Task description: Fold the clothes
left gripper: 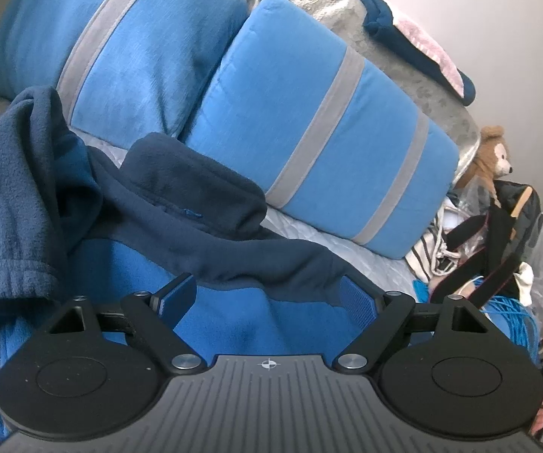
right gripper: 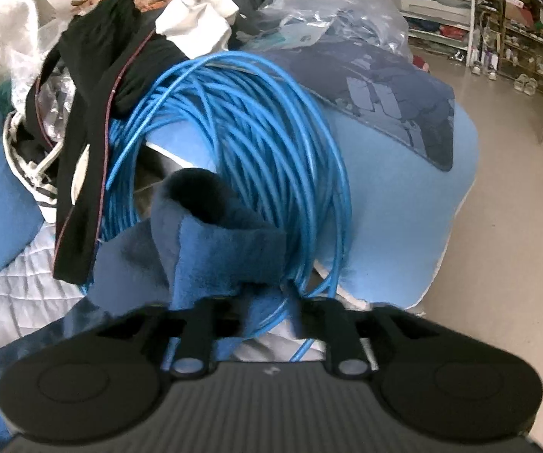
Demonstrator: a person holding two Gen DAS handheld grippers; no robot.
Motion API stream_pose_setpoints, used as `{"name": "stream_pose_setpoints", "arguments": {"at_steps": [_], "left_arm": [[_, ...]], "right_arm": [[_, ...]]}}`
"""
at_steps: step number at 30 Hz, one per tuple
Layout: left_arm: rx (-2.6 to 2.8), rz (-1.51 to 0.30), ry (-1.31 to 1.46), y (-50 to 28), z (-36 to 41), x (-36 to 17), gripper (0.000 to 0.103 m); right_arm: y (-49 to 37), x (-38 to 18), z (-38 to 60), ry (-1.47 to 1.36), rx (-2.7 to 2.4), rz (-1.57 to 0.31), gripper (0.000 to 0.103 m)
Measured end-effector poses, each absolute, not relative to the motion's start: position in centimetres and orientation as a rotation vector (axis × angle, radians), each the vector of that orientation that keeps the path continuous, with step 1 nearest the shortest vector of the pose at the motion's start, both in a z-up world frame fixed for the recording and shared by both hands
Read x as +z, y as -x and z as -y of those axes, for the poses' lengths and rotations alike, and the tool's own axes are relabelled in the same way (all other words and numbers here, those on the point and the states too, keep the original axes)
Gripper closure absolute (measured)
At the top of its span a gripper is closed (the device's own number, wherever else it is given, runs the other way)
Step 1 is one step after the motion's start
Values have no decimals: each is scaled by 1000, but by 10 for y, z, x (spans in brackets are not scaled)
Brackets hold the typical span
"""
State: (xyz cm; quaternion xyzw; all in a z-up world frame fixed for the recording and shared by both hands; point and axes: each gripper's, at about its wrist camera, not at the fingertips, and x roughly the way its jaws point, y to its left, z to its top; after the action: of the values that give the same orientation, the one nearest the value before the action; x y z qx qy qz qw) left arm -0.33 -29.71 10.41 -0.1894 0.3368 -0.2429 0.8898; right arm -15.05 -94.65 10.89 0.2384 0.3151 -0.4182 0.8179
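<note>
One soft, rumpled blue fleece jacket (left gripper: 158, 226) beside striped, plump cushions (left gripper: 320, 158).

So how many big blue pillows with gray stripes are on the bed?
2. One striped pillow leans at the back on the left, and the other striped pillow lies to its right, both behind the blue fleece jacket. More could be hidden outside the view.

The left wrist camera is looking close over the fleece jacket (left gripper: 203, 264) toward the striped cushions (left gripper: 320, 158) along the bed's back edge, while the right wrist camera is facing the blue cable coil (right gripper: 249, 143), both sharing it.
</note>
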Motion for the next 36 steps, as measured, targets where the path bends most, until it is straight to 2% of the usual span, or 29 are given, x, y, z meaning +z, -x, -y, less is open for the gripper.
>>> {"name": "stream_pose_setpoints", "arguments": {"at_steps": [2,10,26,29,36], "left_arm": [[-505,-701,394,4,298,104,19],[-508,-707,391,3,298,104,19],[-505,-716,402,3,296,103,19],[-506,-714,394,3,297,103,19],[-492,-722,383,2,298,102,19]], "right_arm": [[153,114,940,-462,-888,-650,37],[152,144,916,-253,-768,-531,30],[140,140,905,-109,-720,-646,32],[129,130,905,-42,-723,-691,38],[103,111,928,50,-806,-709,43]]}}
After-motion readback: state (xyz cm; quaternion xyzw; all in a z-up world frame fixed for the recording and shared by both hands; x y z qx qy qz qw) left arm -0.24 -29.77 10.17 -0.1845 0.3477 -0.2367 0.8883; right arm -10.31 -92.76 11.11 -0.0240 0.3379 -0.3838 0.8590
